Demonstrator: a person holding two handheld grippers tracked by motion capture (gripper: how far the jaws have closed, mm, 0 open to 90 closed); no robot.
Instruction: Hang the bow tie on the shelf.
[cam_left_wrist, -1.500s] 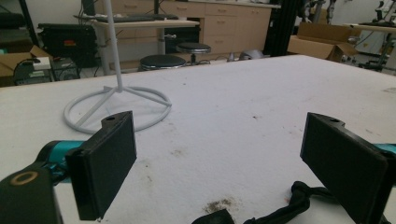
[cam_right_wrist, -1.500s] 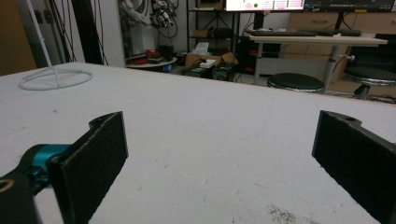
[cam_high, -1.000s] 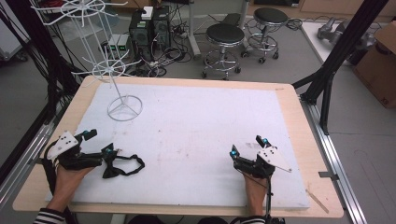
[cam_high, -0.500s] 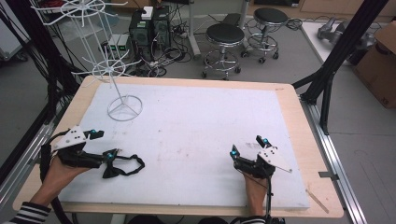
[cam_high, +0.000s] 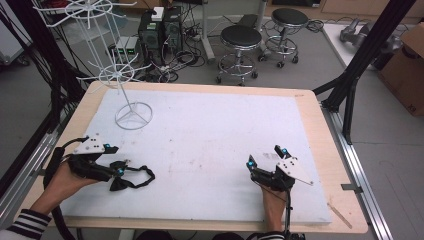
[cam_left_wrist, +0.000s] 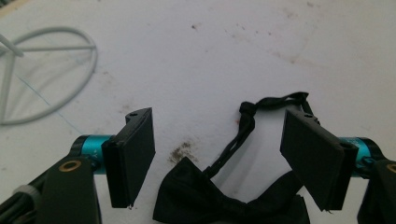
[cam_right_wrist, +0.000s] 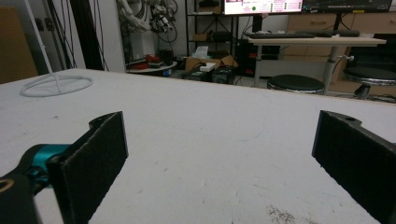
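Tongs: left (cam_left_wrist: 219, 154) agape, right (cam_right_wrist: 224, 163) agape | 1 bow tie (cam_high: 131, 177) | 1 rack (cam_high: 120, 80)

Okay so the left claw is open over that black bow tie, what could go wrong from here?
The left claw might close on only the thin strap rather than the bow tie body, so the bow dangles or slips. On lifting, the loose strap loop could drag and snag the white wire stand.

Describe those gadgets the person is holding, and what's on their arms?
Each claw, left and right, is black with two flat padded jaws, teal fittings, a grey three-cornered plate on top and a trailing black cable. The sleeves are black-and-white striped.
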